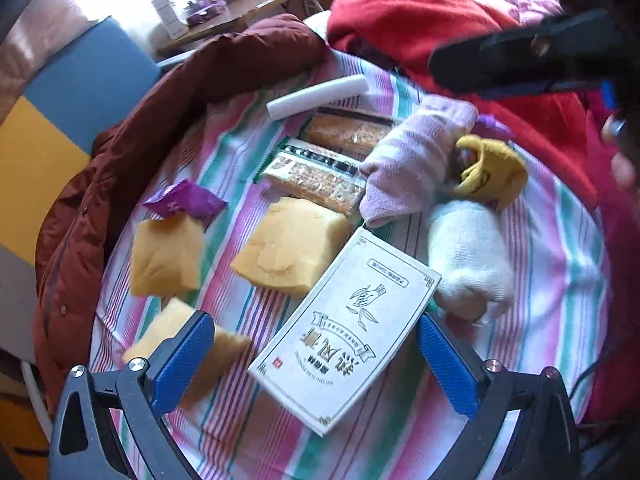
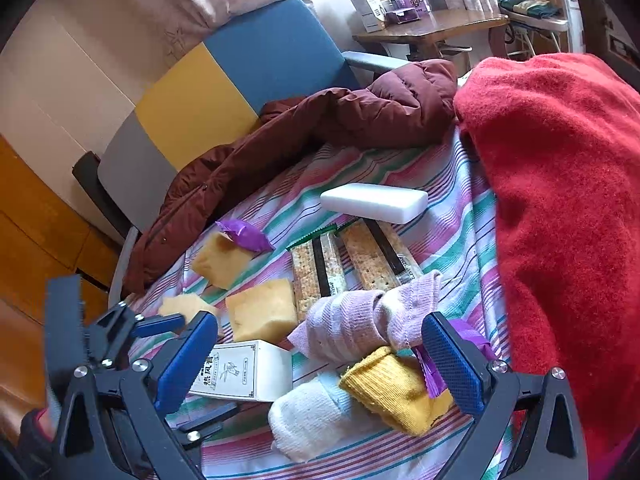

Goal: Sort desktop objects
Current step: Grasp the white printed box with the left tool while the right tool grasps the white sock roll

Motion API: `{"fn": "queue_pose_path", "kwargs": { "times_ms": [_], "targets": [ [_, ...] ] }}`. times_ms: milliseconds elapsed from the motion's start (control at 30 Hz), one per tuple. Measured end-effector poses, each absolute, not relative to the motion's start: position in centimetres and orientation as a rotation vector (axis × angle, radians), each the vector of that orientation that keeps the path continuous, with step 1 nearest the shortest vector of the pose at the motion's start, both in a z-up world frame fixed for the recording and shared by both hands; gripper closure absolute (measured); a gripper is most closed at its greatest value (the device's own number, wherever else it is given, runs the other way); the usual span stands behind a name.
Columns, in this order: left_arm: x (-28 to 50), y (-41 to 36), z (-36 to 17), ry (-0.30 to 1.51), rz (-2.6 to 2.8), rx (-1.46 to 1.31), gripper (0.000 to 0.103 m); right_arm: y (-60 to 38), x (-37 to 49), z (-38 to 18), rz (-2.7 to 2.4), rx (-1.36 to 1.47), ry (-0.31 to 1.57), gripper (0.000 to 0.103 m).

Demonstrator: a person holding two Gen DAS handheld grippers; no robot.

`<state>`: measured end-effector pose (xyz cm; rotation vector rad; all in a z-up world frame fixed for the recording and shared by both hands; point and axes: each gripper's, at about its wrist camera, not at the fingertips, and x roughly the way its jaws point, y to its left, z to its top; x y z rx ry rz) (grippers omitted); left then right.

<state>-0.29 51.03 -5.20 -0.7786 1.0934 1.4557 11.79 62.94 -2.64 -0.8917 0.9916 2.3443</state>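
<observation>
Desktop objects lie crowded on a pink, green and white striped cloth (image 1: 560, 248) at the middle of both views. In the left wrist view, a white rectangular cardboard box (image 1: 344, 332) printed with a hand-and-leaf drawing and Chinese characters too stylised to read lies flat at lower centre, between the wide-spread blue-padded jaws of the left gripper (image 1: 316, 364), which holds nothing. Just above it sits a yellow sponge block (image 1: 290, 246); two more yellow sponge pieces lie left of it, the lowest partly behind the left finger. A purple foil wrapper (image 1: 184, 200) rests beside them. Two clear-wrapped cracker packs (image 1: 316, 172) lie side by side below a white foam bar (image 1: 318, 96).

In the right wrist view, the right gripper (image 2: 320, 360) hangs wide open and empty over a rolled lilac striped sock (image 2: 352, 324), a mustard knit sock (image 2: 396, 388) and a white rolled sock (image 2: 316, 412), all touching. A maroon puffer jacket (image 2: 320, 128) hems the cloth's upper left edge, a red fleece blanket (image 2: 560, 200) its right. Bare cloth shows only along the bottom edge.
</observation>
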Motion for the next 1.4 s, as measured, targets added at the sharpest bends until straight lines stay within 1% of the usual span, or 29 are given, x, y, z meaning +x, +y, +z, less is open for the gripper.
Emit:
{"fn": "queue_pose_path", "kwargs": {
  "times_ms": [67, 100, 133, 167, 300, 400, 600, 733, 833, 900, 933, 1033, 1200, 1233, 1333, 1400],
  "targets": [
    [-0.4, 51.4, -5.5, 1.071, 1.447, -0.794, 0.003, 63.1, 11.8, -2.6, 2.352, -0.883, 0.998, 0.0],
    [-0.7, 51.6, -5.7, 1.048, 1.437, -0.82, 0.014, 63.1, 11.8, -2.5, 2.354, -0.88, 1.0, 0.0],
    [-0.9, 51.7, -5.8, 1.02, 1.424, -0.858, 0.031, 63.1, 11.8, -2.5, 2.357, -0.876, 1.002, 0.0],
    [-1.0, 51.8, -6.1, 0.991, 1.404, -0.904, 0.038, 63.1, 11.9, -2.5, 2.363, -0.872, 1.002, 0.0],
    [-0.6, 51.2, -6.5, 0.97, 1.44, -0.914, 0.043, 63.1, 11.9, -2.4, 2.37, -0.865, 1.0, 0.0],
    [-0.5, 50.1, -6.1, 0.919, 1.496, -0.963, 0.049, 62.9, 11.8, -2.2, 2.4, -0.866, 0.994, 0.0],
    [-0.1, 45.7, -4.4, 0.741, 1.659, -1.049, 0.051, 61.6, 11.2, -1.4, 2.568, -0.86, 1.02, 0.001],
    [0.8, 42.0, -3.1, 0.646, 1.766, -1.082, 0.051, 59.7, 10.0, -1.1, 2.71, -0.94, 0.984, 0.003],
    [1.0, 39.4, -2.4, 0.57, 1.816, -1.126, 0.051, 57.5, 8.7, -1.7, 2.757, -1.112, 0.86, 0.005],
    [1.3, 38.1, -2.2, 0.512, 1.844, -1.151, 0.051, 56.3, 7.7, -3.1, 2.708, -1.273, 0.756, 0.007],
    [1.4, 37.2, -2.1, 0.489, 1.858, -1.163, 0.051, 55.7, 7.3, -3.9, 2.666, -1.342, 0.692, 0.009],
    [1.9, 35.2, -1.9, 0.453, 1.905, -1.168, 0.051, 54.9, 6.4, -6.0, 2.512, -1.47, 0.498, 0.01],
    [2.8, 31.7, -0.9, 0.368, 1.948, -1.145, 0.051, 54.6, 5.9, -8.0, 2.413, -1.555, 0.395, 0.011],
    [2.9, 31.1, -0.7, 0.36, 1.962, -1.135, 0.051, 54.4, 5.8, -8.5, 2.393, -1.575, 0.365, 0.015],
    [2.9, 29.4, -0.1, 0.322, 1.993, -1.115, 0.051, 53.8, 5.5, -9.7, 2.338, -1.632, 0.25, 0.029],
    [2.8, 28.5, 0.1, 0.299, 2.01, -1.107, 0.051, 53.4, 5.6, -9.5, 2.361, -1.609, 0.225, 0.032]
  ]
}}
